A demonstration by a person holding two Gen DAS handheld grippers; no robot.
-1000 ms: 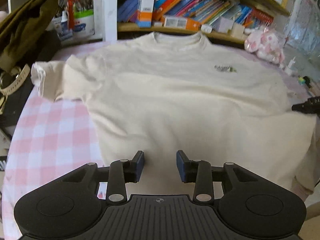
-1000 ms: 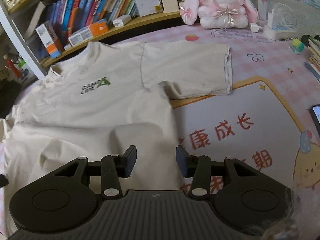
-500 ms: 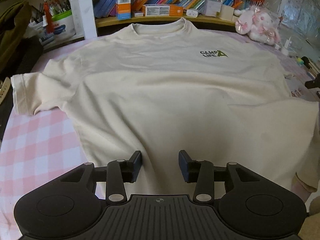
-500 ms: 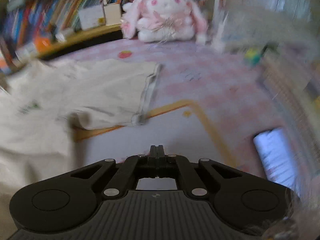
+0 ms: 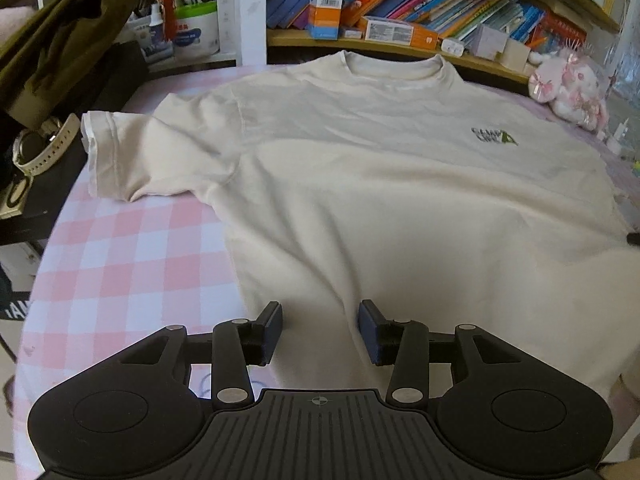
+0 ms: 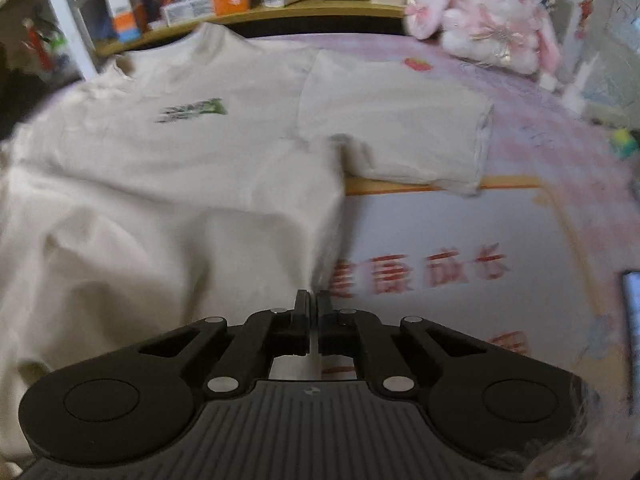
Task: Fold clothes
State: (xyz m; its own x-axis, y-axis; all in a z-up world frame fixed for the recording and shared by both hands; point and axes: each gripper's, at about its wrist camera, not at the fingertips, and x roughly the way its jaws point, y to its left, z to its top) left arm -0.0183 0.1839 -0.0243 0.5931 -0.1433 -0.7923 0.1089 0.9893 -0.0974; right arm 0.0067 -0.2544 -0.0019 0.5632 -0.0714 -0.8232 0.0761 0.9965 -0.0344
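Note:
A cream T-shirt (image 5: 380,200) with a small green chest logo (image 5: 494,136) lies face up on the pink checked tablecloth (image 5: 120,264), collar toward the bookshelf. My left gripper (image 5: 320,330) is open and empty, hovering over the shirt's bottom hem near its left side. My right gripper (image 6: 313,312) is shut at the shirt's (image 6: 160,184) right side edge near the hem; whether cloth is pinched between the pads is not clear. The right sleeve (image 6: 404,136) lies spread out flat.
A bookshelf (image 5: 400,12) runs along the back. A pink plush rabbit (image 6: 488,12) sits at the back right. A white mat with red characters (image 6: 440,248) lies under the shirt's right side. A watch (image 5: 44,148) and an olive garment (image 5: 60,36) are at the left. A phone (image 6: 632,320) lies at the right edge.
My right gripper closed about half a second ago and swung back toward the shirt's right edge. My left gripper stayed open and shifted left along the hem.

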